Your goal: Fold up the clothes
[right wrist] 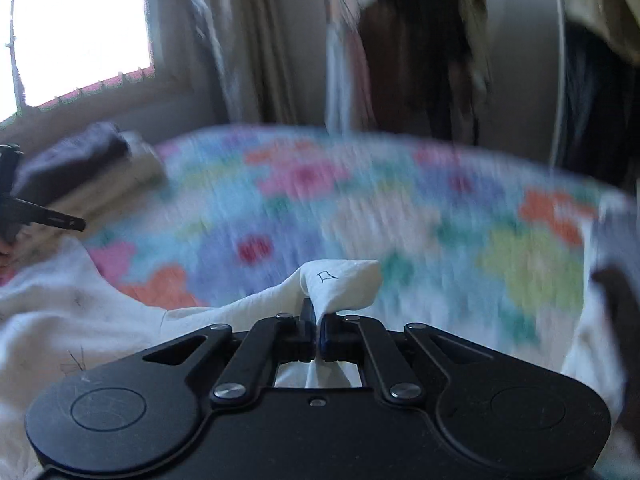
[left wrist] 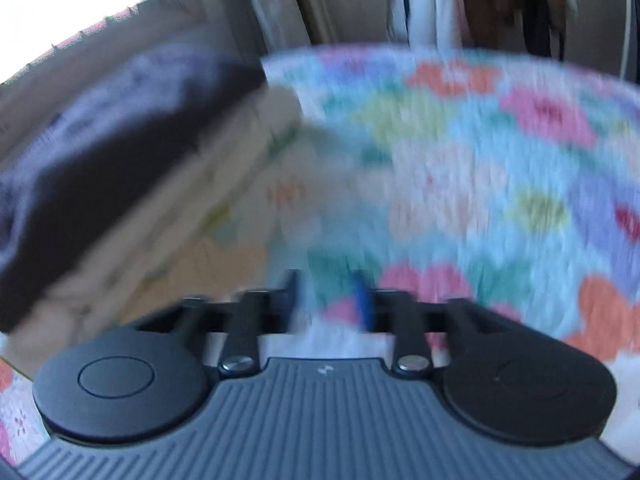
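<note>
Folded stack (right wrist: 80,168) on bedspread's (right wrist: 400,216) left

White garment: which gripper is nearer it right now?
Right. The right gripper has its jaws shut on a bunched fold of the white garment; the left gripper is open over the floral bedspread.

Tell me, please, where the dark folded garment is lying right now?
The dark folded garment lies on a cream folded pile at the far left of the floral bedspread, below the window, in both wrist views.
</note>
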`<state>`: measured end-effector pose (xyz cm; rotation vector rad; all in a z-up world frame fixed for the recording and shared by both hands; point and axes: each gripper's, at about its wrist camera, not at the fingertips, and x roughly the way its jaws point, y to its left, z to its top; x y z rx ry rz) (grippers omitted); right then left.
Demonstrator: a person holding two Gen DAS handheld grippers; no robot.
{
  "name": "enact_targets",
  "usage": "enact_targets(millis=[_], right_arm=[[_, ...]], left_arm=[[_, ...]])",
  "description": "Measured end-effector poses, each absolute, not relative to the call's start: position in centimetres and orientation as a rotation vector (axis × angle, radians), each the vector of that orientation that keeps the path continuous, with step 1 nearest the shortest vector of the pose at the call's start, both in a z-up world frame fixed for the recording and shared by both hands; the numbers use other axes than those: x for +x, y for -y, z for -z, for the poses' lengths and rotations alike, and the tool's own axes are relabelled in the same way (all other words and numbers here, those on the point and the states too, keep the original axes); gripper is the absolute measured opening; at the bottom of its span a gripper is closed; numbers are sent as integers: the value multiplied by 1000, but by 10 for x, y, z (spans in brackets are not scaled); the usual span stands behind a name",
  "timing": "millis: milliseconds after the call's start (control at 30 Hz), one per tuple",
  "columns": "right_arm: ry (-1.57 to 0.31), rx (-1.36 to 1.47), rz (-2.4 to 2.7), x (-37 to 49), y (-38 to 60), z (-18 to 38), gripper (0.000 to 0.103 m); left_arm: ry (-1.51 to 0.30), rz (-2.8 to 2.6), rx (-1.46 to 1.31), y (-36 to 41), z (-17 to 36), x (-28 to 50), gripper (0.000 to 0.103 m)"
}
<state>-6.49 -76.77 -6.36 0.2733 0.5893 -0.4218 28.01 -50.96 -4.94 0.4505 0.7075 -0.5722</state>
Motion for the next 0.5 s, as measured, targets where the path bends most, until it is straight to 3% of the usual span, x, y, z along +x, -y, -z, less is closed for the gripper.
enact_targets(millis=[133,167,200,233,300,333,500], right_arm=[[-630,361,432,-66,780,80,8],[-631,380,434,-67,783,81,9],[-632,398,436,-68,786,82,21],[-637,408,462,-70,789,82,45],[-650,413,546,-77,797,80,70],[-654,439,578,-81,802,80,70],[-657,846,482,-100,841,108,70]], left_arm=[[-791,547,469,498,71,284,86],[-844,544,478,497,78,289,87],[-890,539,466,495,85,293,87],[-913,533,431,492,89,295,88],[-908,528,416,488,93,297,96],[-902,531,429,488,95,297,103],[-953,566,366,479,95,311,98]])
